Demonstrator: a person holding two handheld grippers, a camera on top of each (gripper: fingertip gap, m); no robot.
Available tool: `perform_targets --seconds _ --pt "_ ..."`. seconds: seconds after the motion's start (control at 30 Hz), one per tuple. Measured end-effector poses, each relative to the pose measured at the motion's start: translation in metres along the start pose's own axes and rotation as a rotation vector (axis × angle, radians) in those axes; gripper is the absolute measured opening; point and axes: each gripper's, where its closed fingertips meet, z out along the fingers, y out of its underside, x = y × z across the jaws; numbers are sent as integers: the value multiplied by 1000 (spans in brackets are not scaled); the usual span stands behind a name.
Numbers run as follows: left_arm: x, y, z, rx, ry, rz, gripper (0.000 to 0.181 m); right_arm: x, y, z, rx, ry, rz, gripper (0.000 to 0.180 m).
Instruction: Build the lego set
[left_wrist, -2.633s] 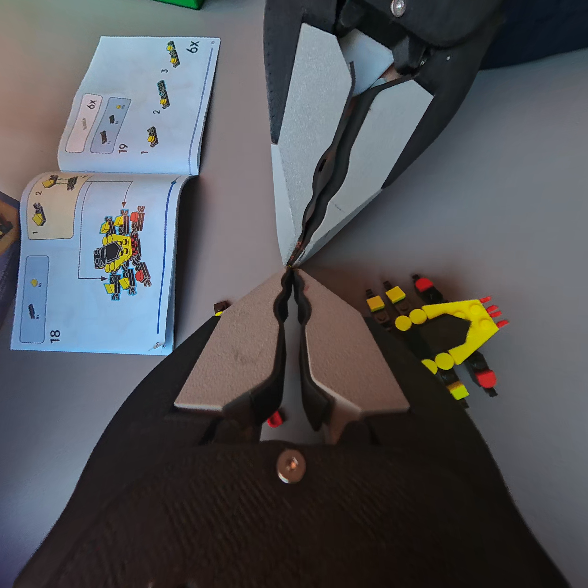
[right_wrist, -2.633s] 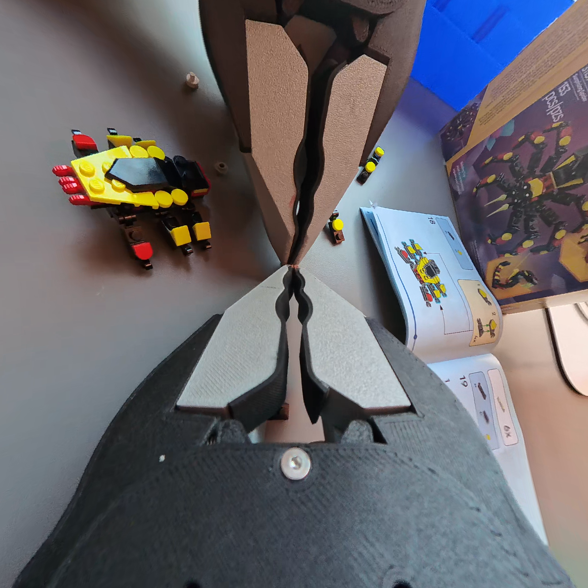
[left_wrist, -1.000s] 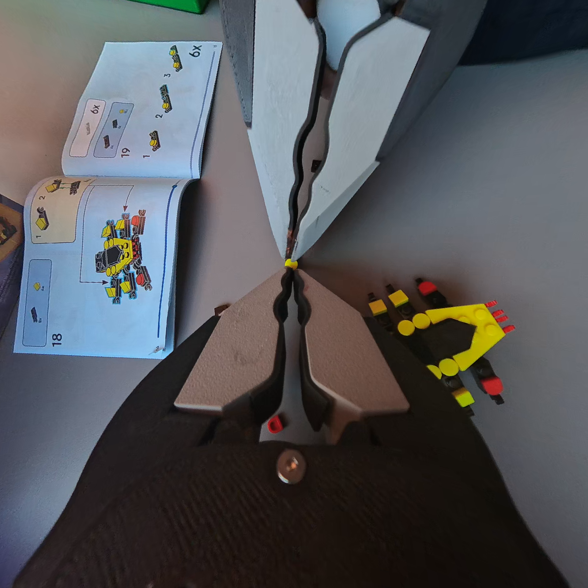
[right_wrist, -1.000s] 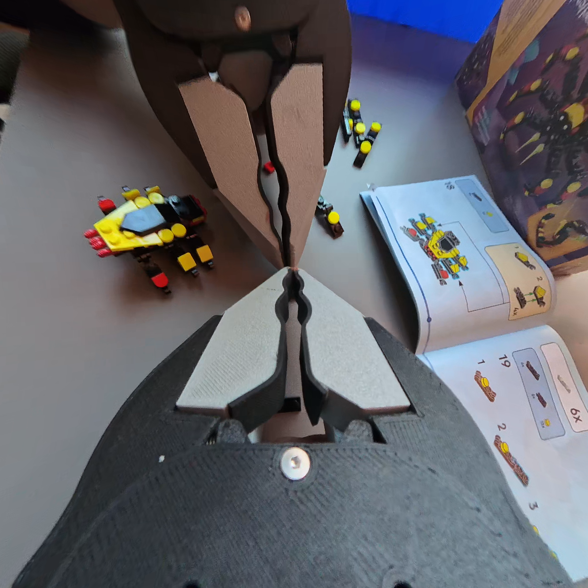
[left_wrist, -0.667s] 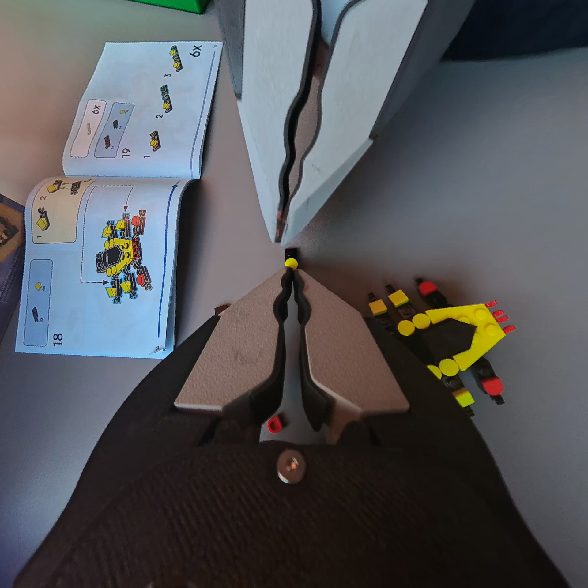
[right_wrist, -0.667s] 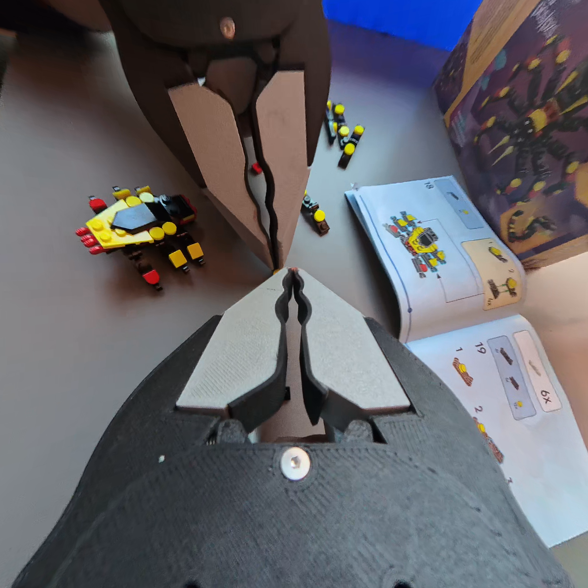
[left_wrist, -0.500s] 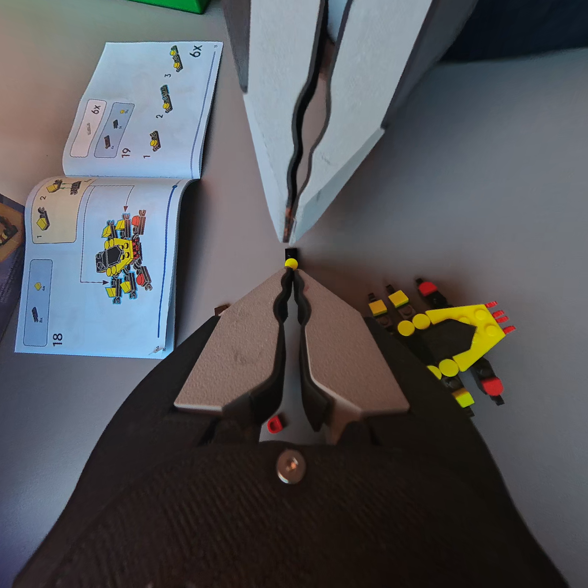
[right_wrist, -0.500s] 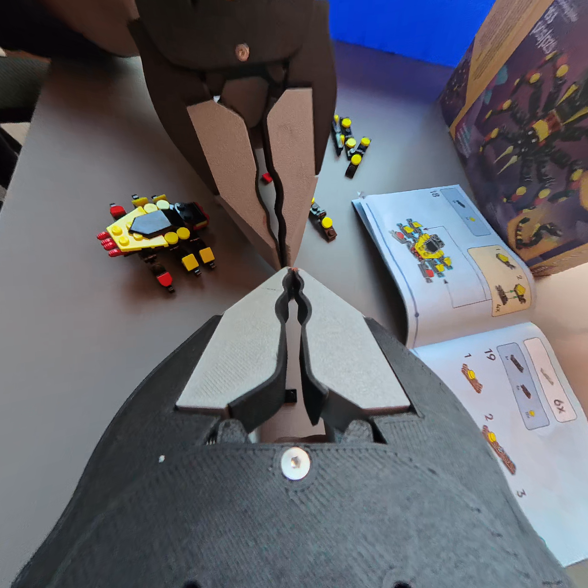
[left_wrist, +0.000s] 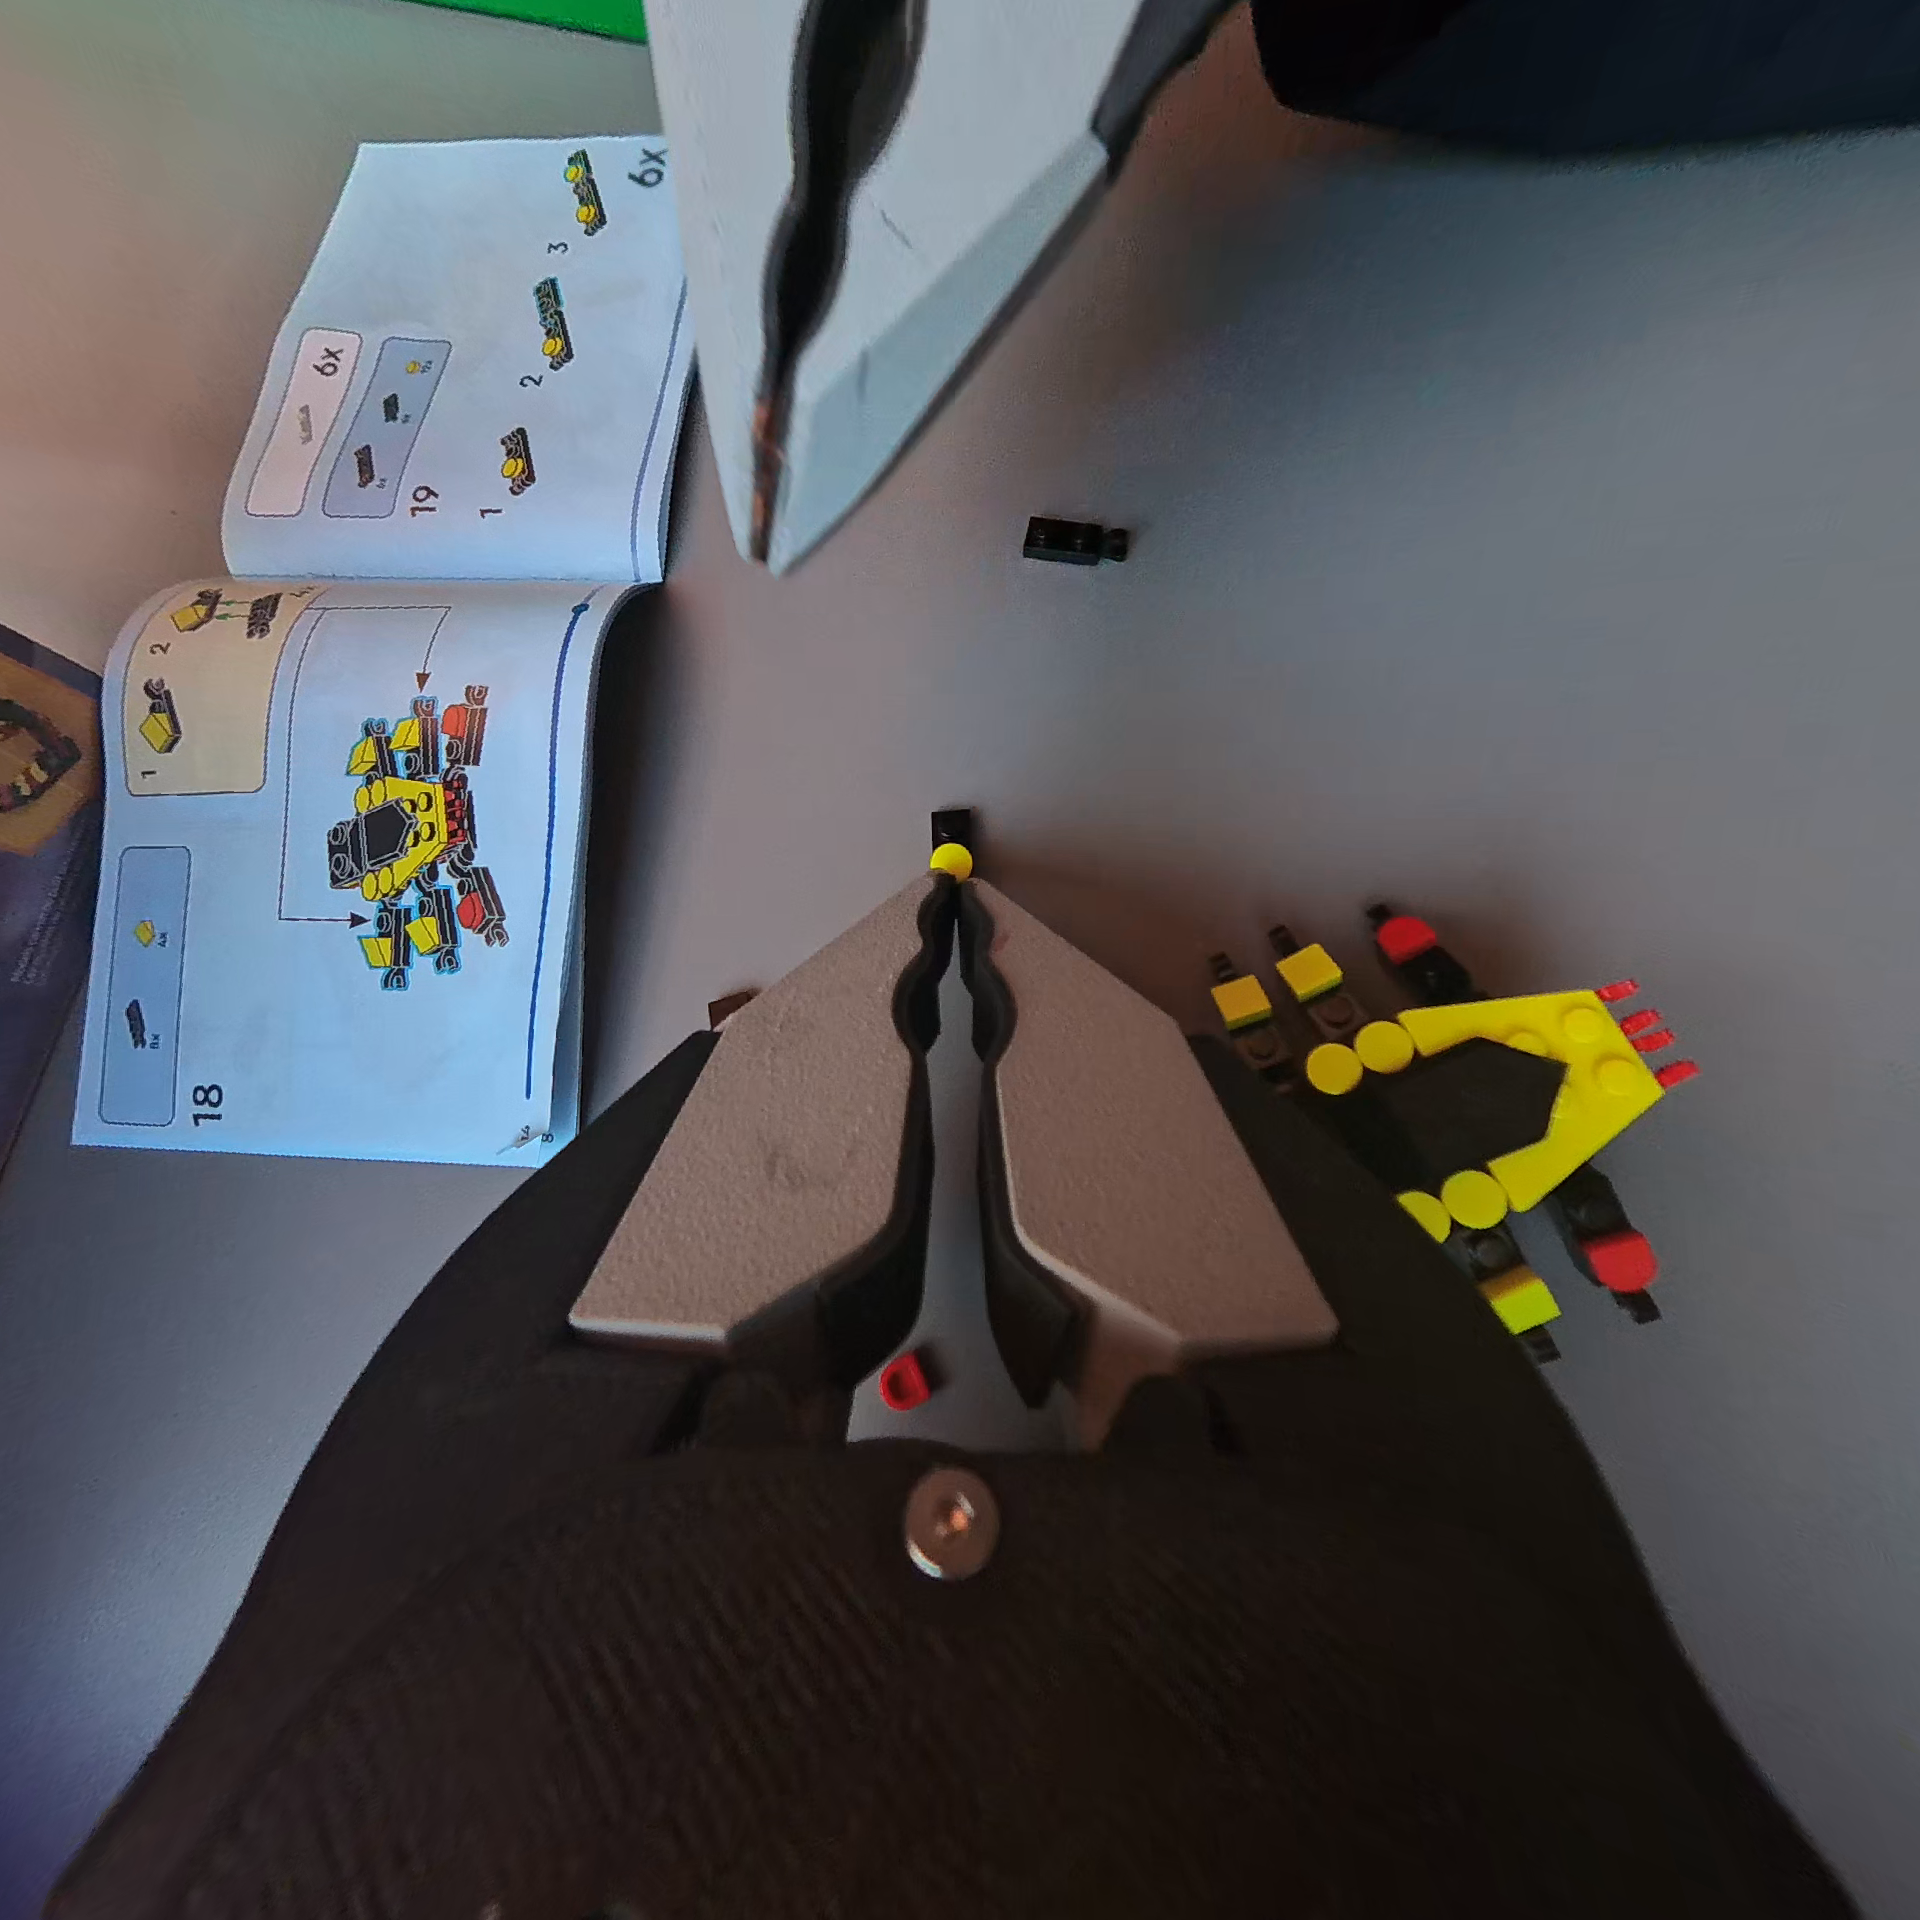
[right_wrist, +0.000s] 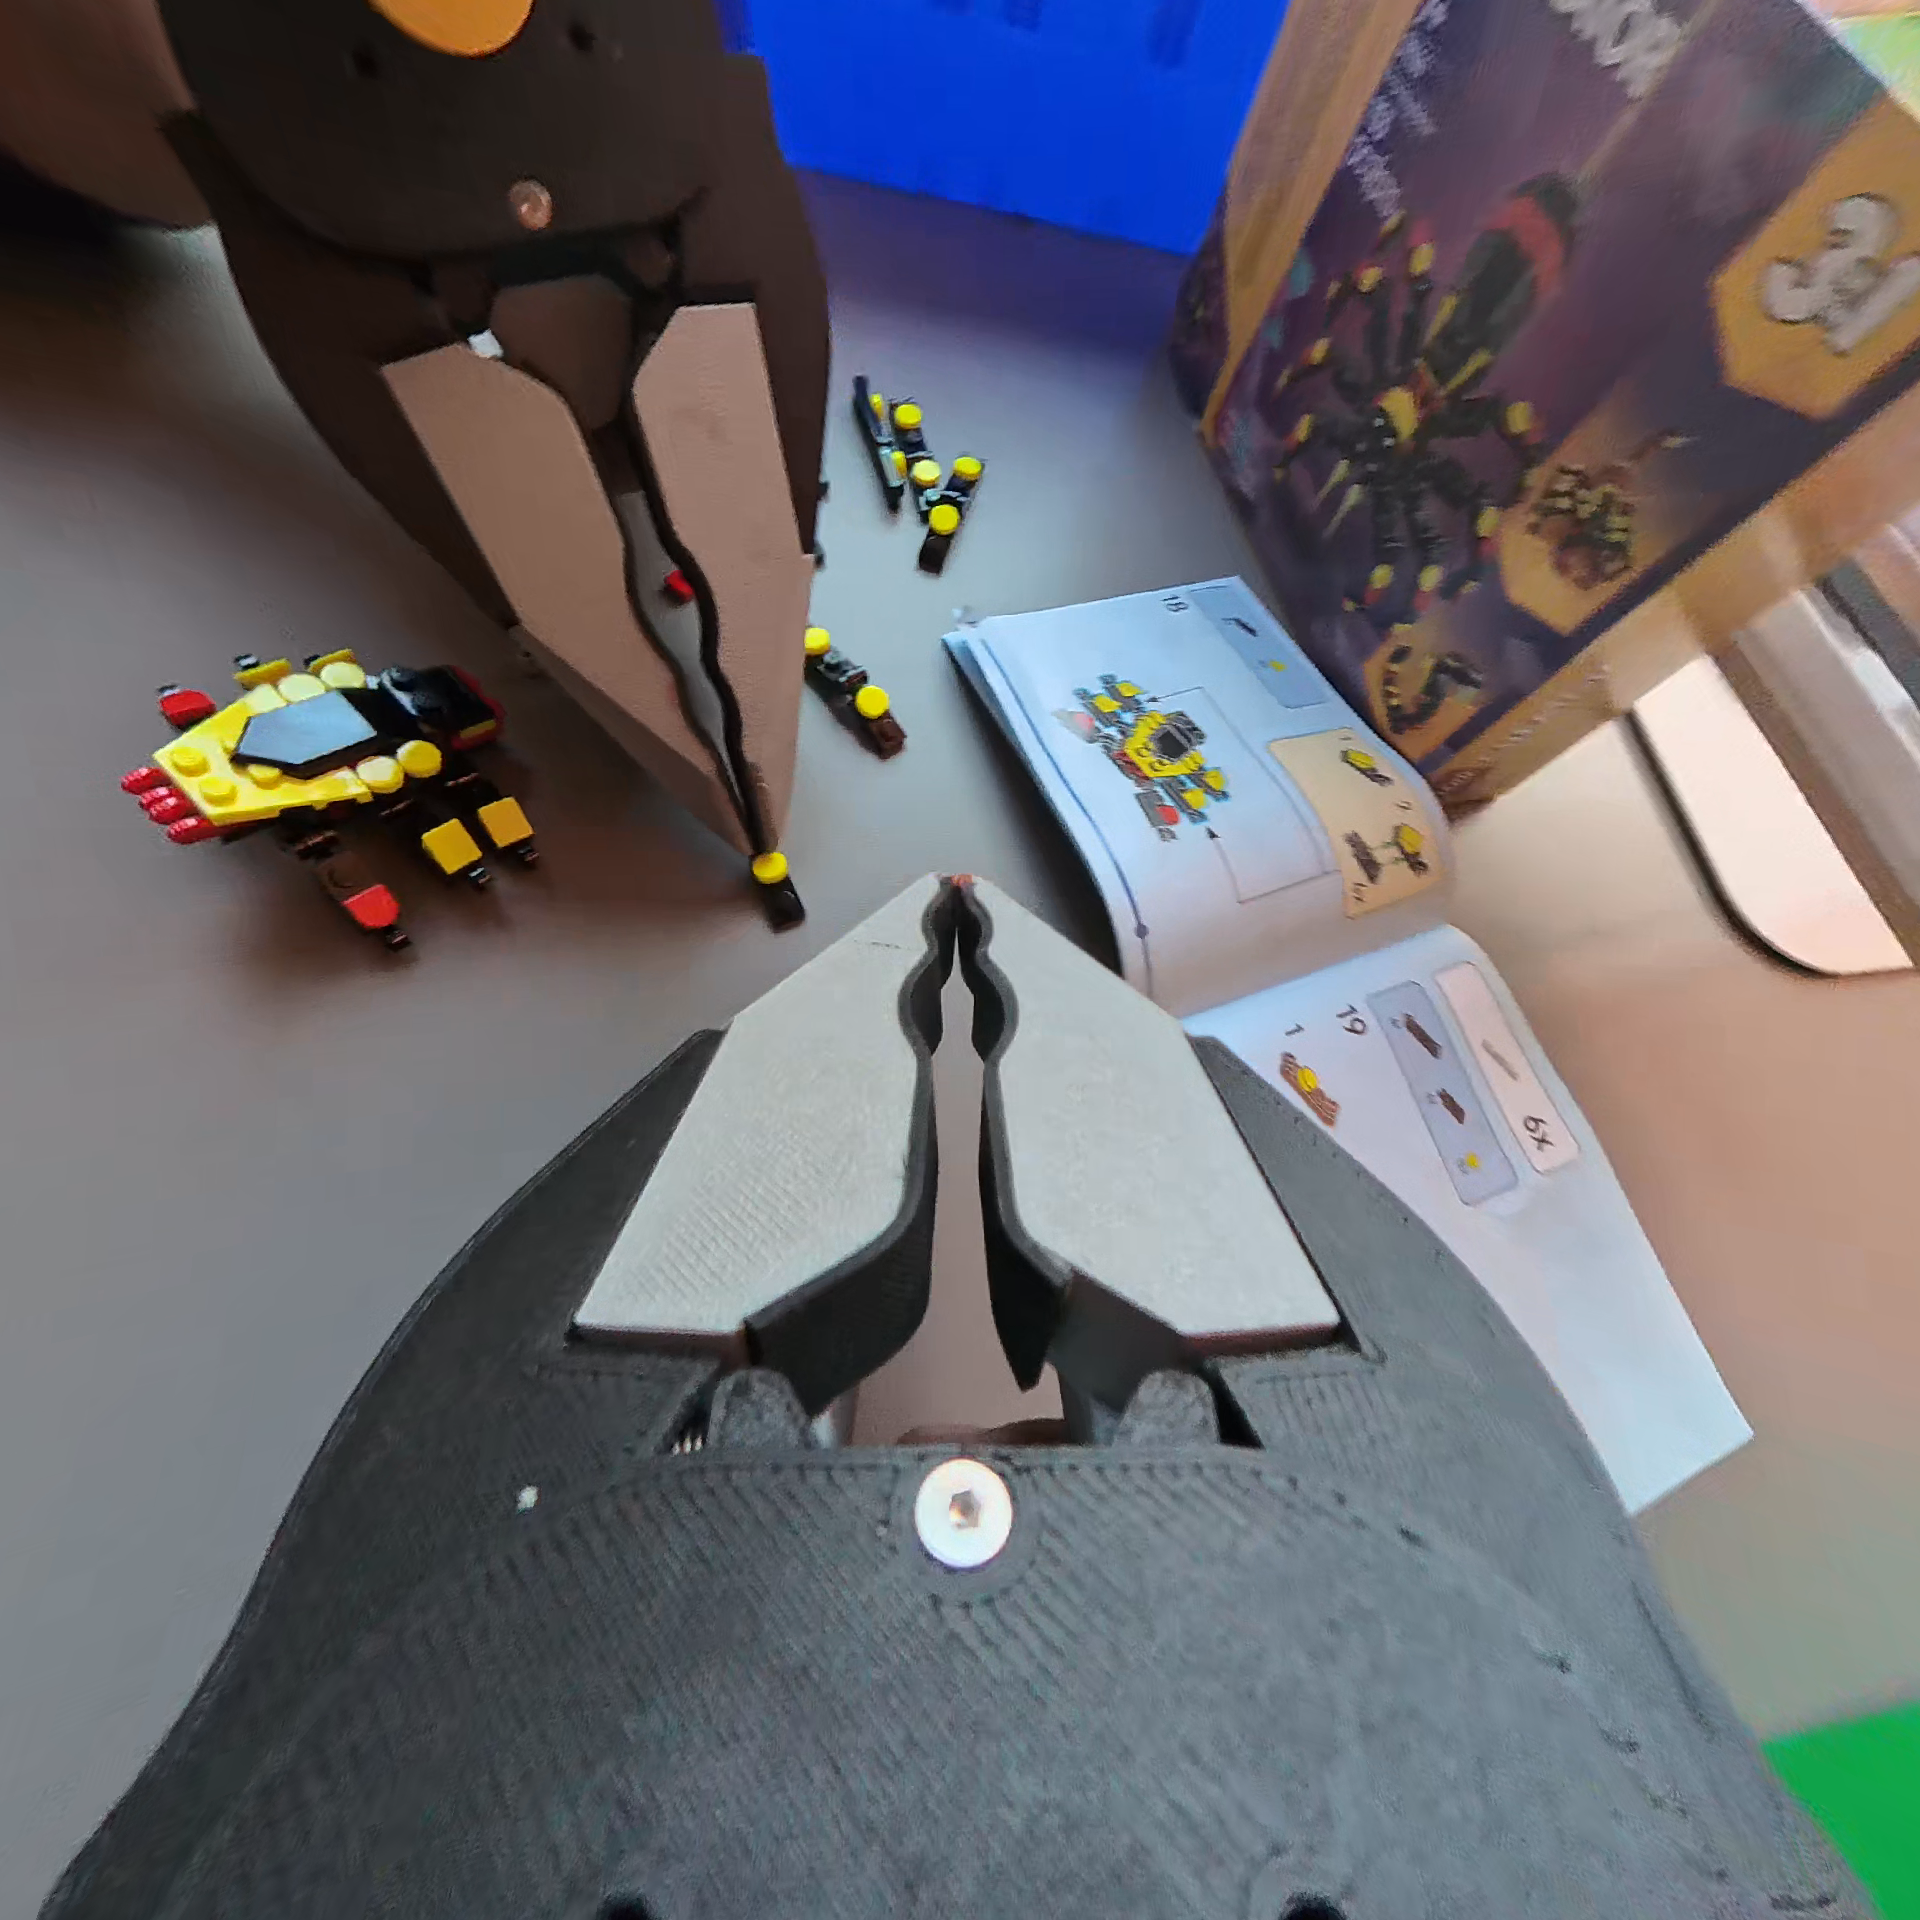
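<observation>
My left gripper (left_wrist: 951, 883) is shut on a small black leg piece with a round yellow stud (left_wrist: 950, 847) that sticks out past its fingertips. In the right wrist view the same piece (right_wrist: 774, 883) hangs at the left gripper's tip (right_wrist: 764, 836), just above the table. My right gripper (right_wrist: 956, 883) is shut, with nothing clearly between its tips. It is apart from the held piece and shows blurred at the top of the left wrist view (left_wrist: 764, 509). The yellow, black and red spider body (left_wrist: 1455, 1101) (right_wrist: 312, 758) lies on the table beside the left gripper.
The open instruction booklet (left_wrist: 364, 831) (right_wrist: 1247, 831) lies flat, with the set's box (right_wrist: 1558, 364) behind it. Several built leg segments (right_wrist: 914, 468) and another pair (right_wrist: 852, 691) lie near it. There is also a loose black piece (left_wrist: 1075, 540) and a small red piece (left_wrist: 906, 1384). The left gripper's tips are roughly 6 cm from the right gripper's.
The right gripper was tip to tip with the left. It has drawn back and away, and the yellow stud now shows on the black piece. A loose black piece has come into view.
</observation>
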Motion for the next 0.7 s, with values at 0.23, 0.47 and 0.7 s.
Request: perform_targets --seconds 0.23,0.47,0.7 --pt "0 1 -1 -2 11 -21 0 8 7 -3 -13 19 8 0" --pt "-1 -3 -6 22 32 -46 0 15 7 -8 -1 41 25 0" --pt "-12 -3 -19 38 20 -77 2 19 7 -12 18 44 54 0"
